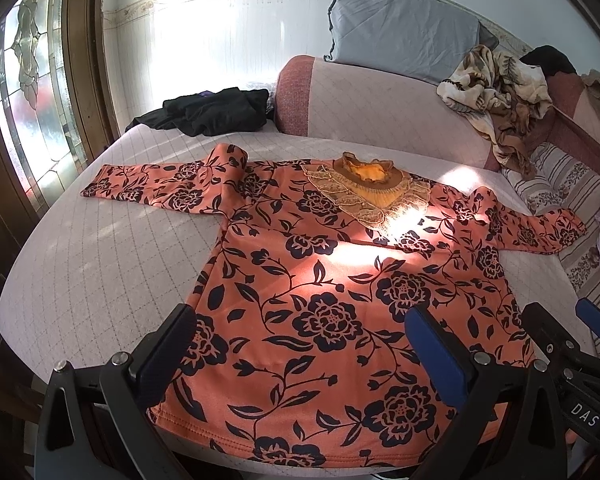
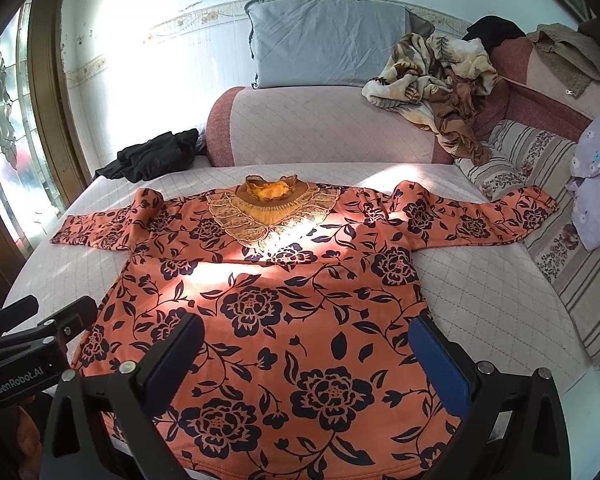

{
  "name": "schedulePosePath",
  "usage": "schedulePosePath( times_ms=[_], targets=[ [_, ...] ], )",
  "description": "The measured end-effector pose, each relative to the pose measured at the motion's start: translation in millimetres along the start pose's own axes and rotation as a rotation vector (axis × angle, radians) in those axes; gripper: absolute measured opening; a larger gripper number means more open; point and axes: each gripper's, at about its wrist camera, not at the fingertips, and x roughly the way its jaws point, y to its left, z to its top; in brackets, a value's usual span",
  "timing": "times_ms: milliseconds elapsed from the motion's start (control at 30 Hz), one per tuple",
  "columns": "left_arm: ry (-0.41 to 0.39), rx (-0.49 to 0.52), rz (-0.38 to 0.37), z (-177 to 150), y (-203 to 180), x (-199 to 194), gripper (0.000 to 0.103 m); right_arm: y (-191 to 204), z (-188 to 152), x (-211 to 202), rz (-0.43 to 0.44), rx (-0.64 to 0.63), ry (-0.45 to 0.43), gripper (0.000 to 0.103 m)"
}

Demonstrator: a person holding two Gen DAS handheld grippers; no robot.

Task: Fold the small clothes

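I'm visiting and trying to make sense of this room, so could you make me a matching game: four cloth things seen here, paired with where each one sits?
Things:
1. floral top
2. black clothes
3. grey pillow
4. brown patterned blanket

Places:
A. leaning on the wall behind the rolled bolster
B. spread flat on the quilted bed, sleeves out to both sides
C. crumpled over the right end of the bolster
D. bunched at the far left of the bed, near the window

Pairs: 1-B, 2-D, 3-A, 4-C
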Motion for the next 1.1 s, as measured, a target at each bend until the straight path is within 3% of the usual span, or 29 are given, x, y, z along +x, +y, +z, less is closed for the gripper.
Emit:
schedulePosePath(
  times_ms=[1100],
  targets=[
    [0.013,0.006,-0.004,-2.4,-2.0,5.9,0.103,0.9,-3.3,6.1,0.018,0.011,0.015,0.103]
  ],
)
